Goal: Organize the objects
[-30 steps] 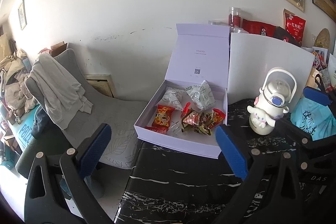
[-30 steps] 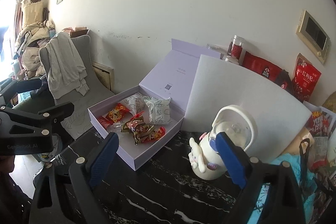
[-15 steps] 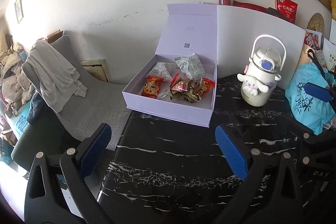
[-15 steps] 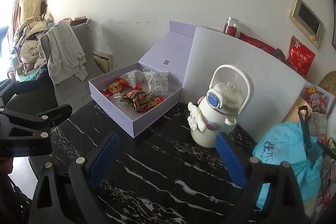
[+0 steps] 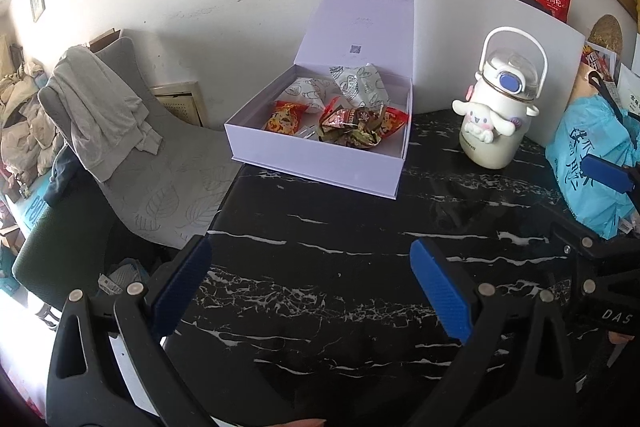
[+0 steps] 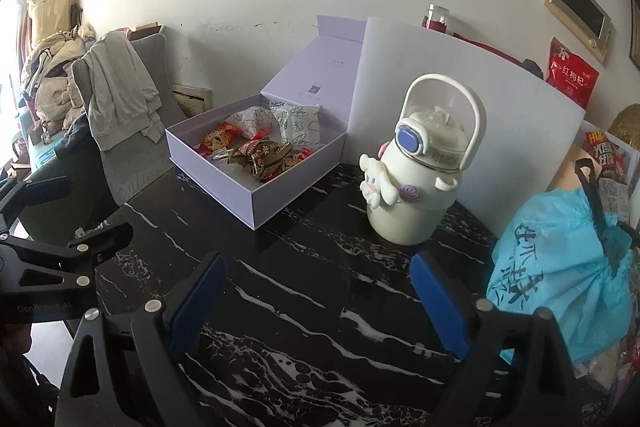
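Left tool (image 5: 310, 291): your blue pads stand wide apart with nothing between them; released, above bare tabletop.
Right tool (image 6: 318, 301): your jaws stand spread wide, nothing between the pads; released, above the tabletop in front of the bottle.
Tool positions: your right tool shows at the right edge of the left wrist view; your left tool shows at the left edge of the right wrist view.
Tabletop (image 5: 340, 267): black with white veining; the part nearest both tools carries nothing.
Gift box (image 5: 320, 163): pale lilac, lid raised upright at the back, set on the far left corner of the tabletop, well apart from both tools.
Box contents: red and gold snack packets (image 5: 352, 125) lie loose toward the front and right; white patterned pouches (image 5: 356, 87) lie behind them against the back wall.
Bottle (image 6: 420, 167): cream, cartoon figure on its front, hoop handle raised, standing upright to the right of the box, near it but not touching.
White board (image 6: 460, 99): stands upright behind the bottle, beside the box lid.
Blue bag (image 6: 560, 267): crumpled plastic with dark lettering, at the right edge of the tabletop, near your right tool.
Chair (image 5: 160, 163): grey, left of the tabletop, a pale garment draped over its back.
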Action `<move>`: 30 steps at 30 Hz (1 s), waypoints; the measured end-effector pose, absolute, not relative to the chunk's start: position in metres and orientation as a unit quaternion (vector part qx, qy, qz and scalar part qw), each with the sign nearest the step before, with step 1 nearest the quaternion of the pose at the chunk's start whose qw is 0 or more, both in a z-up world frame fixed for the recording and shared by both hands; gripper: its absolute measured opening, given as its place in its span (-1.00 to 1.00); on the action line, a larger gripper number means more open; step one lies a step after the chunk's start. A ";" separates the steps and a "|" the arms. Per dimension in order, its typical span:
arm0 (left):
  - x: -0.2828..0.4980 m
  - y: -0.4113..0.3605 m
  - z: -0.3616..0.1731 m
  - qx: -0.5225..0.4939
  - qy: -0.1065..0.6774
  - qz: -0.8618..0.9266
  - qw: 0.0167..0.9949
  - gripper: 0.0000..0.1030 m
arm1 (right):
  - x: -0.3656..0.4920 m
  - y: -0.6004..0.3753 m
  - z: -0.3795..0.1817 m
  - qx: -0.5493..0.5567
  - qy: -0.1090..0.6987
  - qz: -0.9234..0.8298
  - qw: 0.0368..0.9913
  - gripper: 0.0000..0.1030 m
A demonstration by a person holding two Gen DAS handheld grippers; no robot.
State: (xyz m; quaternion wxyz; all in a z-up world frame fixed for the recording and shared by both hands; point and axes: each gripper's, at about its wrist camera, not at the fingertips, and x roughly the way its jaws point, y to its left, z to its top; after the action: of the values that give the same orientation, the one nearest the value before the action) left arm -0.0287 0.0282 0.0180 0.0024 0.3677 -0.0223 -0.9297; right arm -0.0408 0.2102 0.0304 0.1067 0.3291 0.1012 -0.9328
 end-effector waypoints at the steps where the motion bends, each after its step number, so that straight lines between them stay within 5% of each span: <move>1: -0.029 0.027 0.017 0.369 -0.021 -0.929 0.004 0.94 | -0.041 0.210 0.028 0.332 0.101 -0.932 0.108 0.83; 30: -0.034 0.024 0.003 0.389 -0.018 -0.921 0.018 0.94 | -0.046 0.205 0.013 0.348 0.104 -0.923 0.125 0.83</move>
State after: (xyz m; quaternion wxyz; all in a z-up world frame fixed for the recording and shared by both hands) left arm -0.0340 0.0239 0.0031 0.0182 0.3891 -0.0182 -0.9208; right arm -0.0455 0.2051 0.0125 0.1246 0.3477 0.1041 -0.9235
